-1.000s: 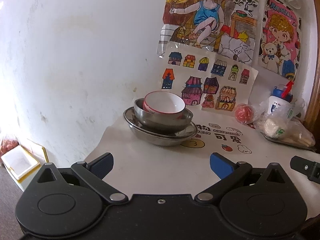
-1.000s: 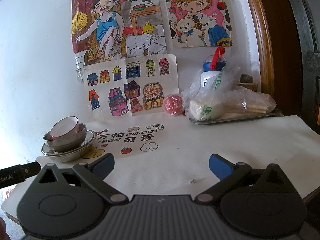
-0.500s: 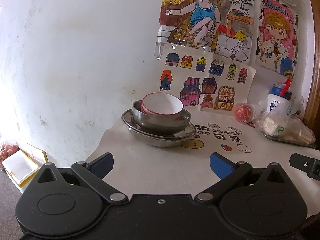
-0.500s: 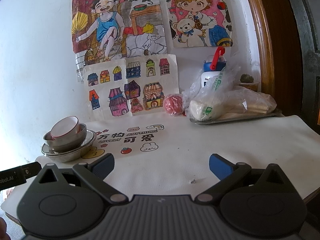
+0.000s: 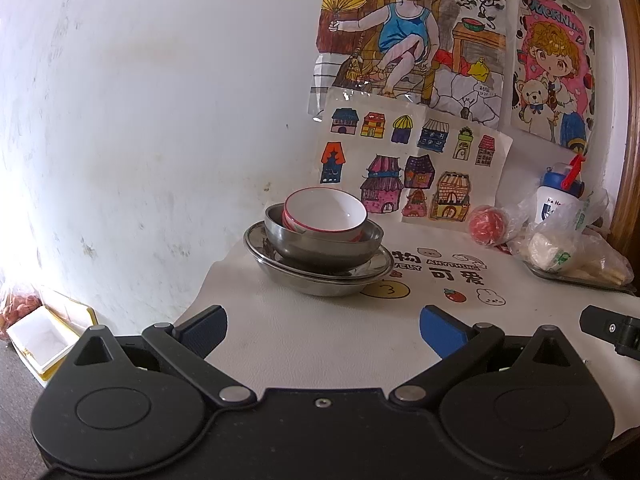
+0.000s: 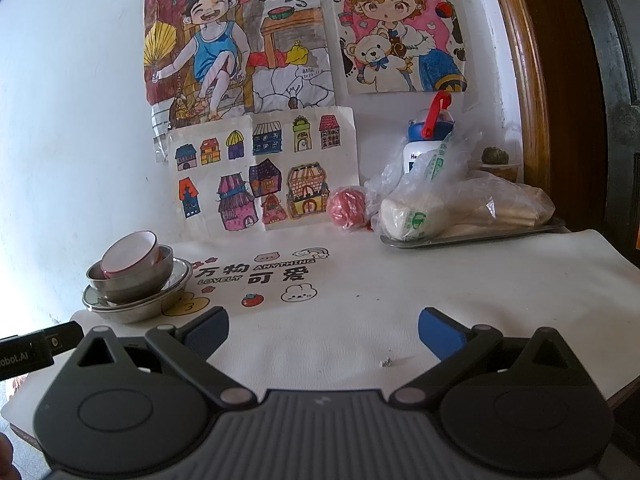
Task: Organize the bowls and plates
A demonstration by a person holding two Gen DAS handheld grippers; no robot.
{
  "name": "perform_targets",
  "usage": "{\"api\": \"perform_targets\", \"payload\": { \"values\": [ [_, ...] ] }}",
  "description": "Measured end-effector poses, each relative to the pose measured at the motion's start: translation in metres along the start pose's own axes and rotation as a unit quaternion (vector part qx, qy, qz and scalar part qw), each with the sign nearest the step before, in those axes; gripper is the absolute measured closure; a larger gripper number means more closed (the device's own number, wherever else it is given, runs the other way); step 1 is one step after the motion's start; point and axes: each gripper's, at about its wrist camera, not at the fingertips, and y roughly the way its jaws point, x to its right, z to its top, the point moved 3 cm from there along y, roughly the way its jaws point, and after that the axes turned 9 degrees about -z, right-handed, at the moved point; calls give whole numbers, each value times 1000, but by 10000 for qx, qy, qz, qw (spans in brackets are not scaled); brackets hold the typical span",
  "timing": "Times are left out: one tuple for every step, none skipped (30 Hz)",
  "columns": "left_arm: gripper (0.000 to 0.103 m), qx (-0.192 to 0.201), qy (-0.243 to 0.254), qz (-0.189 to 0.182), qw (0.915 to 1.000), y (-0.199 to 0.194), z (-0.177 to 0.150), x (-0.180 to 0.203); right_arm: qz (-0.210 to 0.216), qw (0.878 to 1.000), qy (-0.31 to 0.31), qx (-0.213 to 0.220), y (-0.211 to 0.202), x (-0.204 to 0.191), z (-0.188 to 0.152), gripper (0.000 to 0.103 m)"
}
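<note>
Both grippers, left (image 5: 323, 326) and right (image 6: 323, 326), hang released, the stacked bowls (image 5: 320, 240) ahead, untouched.

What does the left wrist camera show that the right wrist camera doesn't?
Only the left wrist view shows the white box on the floor by the wall. Only the right wrist view shows the wooden door frame in full and a small potted plant. Both show the white bowl tilted in the metal bowl on the metal plate, the red ball and the drawings.
</note>
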Motion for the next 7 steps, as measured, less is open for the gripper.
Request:
{"api": "perform_targets", "payload": {
  "values": [
    [1, 1, 5, 0, 10000, 0, 0, 0, 3, 10000, 0, -1, 0, 0, 0, 0],
    [1, 4, 2, -1, 10000, 0, 0, 0, 5, 10000, -1, -2, 0, 0, 0, 0],
    [1, 6, -2, 6, 10000, 0, 0, 0, 0, 10000, -1, 2, 0, 0, 0, 0],
    [1, 8, -3, 8, 10000, 0, 0, 0, 0, 10000, 2, -2, 0, 0, 0, 0],
    [1, 3, 0, 4, 10000, 1, 1, 0, 2, 10000, 4, -6, 0, 0, 0, 0],
    [1, 5, 2, 7, 10000, 0, 1, 0, 2, 10000, 5, -5, 0, -1, -1, 0],
    [1, 1, 1, 14, 10000, 1, 1, -1, 2, 10000, 5, -5, 0, -1, -1, 0]
  ]
}}
